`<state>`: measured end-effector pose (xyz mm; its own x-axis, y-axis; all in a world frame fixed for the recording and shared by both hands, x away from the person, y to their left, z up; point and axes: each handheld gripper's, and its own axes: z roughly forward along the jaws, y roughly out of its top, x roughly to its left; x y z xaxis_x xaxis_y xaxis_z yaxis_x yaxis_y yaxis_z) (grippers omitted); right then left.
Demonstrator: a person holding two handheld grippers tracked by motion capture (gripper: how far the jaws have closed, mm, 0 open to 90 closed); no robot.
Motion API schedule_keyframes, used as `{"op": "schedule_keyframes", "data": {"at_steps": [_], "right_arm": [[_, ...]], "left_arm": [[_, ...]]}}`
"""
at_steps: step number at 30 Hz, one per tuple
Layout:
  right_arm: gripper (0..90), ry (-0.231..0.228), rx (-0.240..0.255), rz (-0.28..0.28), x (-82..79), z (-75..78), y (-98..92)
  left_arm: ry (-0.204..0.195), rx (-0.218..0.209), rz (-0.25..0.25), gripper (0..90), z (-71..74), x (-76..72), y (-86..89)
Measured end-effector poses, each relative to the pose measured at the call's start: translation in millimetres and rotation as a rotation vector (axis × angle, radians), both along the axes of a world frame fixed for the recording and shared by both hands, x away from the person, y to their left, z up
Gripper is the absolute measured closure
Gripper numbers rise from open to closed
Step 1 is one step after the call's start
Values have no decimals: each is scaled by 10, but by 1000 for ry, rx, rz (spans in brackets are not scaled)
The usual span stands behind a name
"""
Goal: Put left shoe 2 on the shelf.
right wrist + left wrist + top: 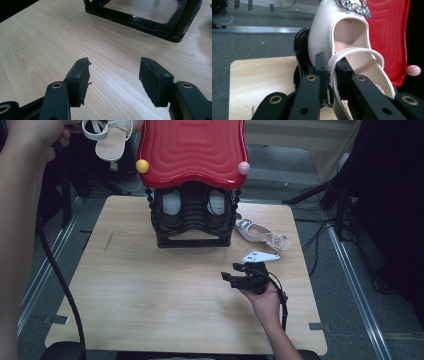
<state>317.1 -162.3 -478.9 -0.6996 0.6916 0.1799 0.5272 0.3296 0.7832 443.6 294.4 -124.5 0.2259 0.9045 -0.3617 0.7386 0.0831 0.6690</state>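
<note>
Glossy red plastic lid (pixel 192 150), smooth cream leather shoe (pixel 322 32) w/ rhinestones, matt wood table (pixel 150 290).

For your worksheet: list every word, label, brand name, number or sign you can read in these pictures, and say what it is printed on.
None can be read: no lettering shows on the cream strapped shoe, the glossy red wavy-topped rack, the pale wooden table or the black gripper jaws.

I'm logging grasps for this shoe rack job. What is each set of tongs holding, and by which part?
The left tongs pinch the white shoe by its thin strap, lifted beside the red rack top. The right tongs are open above the table, holding nothing.
</note>
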Motion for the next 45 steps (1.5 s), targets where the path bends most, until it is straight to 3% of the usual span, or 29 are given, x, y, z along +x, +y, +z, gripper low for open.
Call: {"op": "schedule_keyframes", "data": {"at_steps": [10,14,21,27,35,41,45], "right_arm": [[422,-1,-9,6,-9,-4,-2],[422,-4,-6,5,-27,0,-21],[422,-6,-6,-4,-61,10,-71],[422,-5,-4,-14,-90,4,-105],[422,-6,-4,-16,-101,1,-111],[423,-9,-8,-14,-99,0,-97],[423,-11,-8,-17,-101,3,-101]], "left_arm": [[-18,48,-39,834,115,165,-511],[-24,33,-64,834,72,245,-685],[-12,52,-95,832,-85,390,-923],[-21,46,-75,832,-221,460,-995],[-30,-1,-67,824,-379,446,-938],[-32,56,-95,781,-413,390,-991],[-24,64,-107,718,-397,380,-1004]]}}
